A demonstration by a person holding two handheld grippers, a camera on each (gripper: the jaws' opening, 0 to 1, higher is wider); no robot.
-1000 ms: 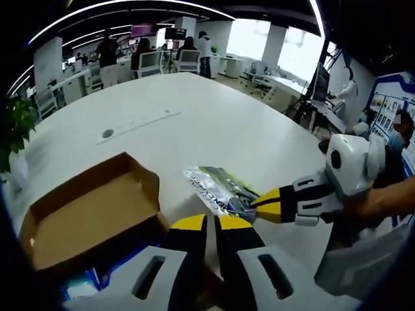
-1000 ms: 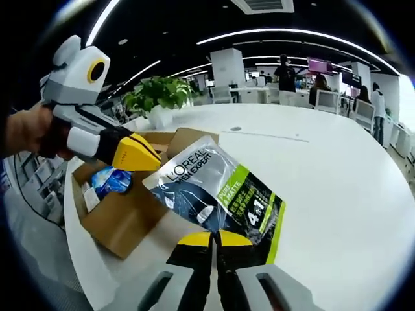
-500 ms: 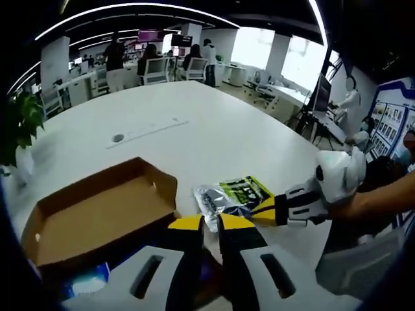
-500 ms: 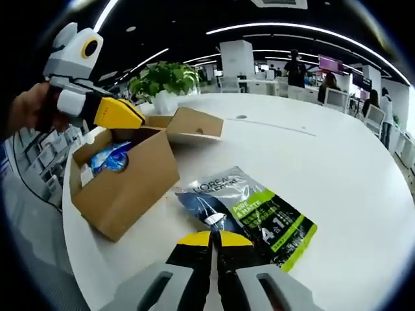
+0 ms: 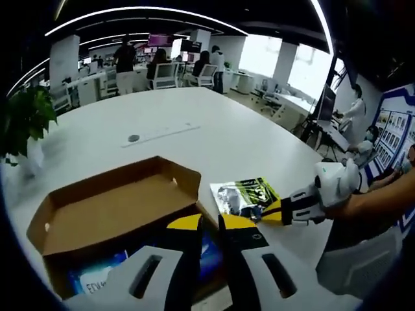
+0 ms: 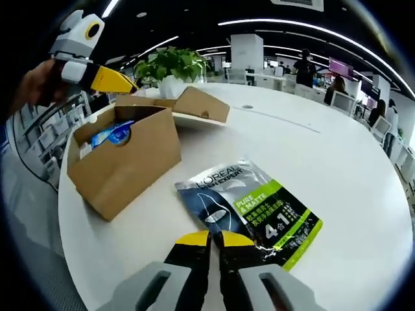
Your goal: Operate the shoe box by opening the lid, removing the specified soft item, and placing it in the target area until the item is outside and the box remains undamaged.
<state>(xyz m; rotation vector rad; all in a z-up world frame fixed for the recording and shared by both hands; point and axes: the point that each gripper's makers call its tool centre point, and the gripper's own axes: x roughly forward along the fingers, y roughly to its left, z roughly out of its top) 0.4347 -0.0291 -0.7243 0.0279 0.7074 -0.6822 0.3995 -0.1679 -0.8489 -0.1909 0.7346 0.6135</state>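
Note:
An open brown cardboard shoe box (image 5: 97, 214) (image 6: 123, 162) stands on the white table, its lid flap (image 6: 198, 105) folded back. A blue packet (image 6: 110, 135) (image 5: 97, 282) lies inside it. The grey-and-green soft pouch (image 6: 253, 210) (image 5: 246, 194) lies flat on the table beside the box. My right gripper (image 6: 214, 238) (image 5: 275, 210) is down at the pouch's near corner, jaws shut on its edge. My left gripper (image 5: 209, 223) (image 6: 110, 79) hovers over the box's near end, shut with nothing in it.
A potted plant (image 6: 170, 65) (image 5: 26, 116) stands on the table behind the box. A round grommet (image 5: 133, 138) sits mid-table. The table's curved edge (image 6: 71, 259) runs close on the box side. Desks, chairs and people fill the far room.
The pouch, which hung in the air from my right gripper, has come down and now lies flat on the table. My left gripper has drawn back from the pouch over the box.

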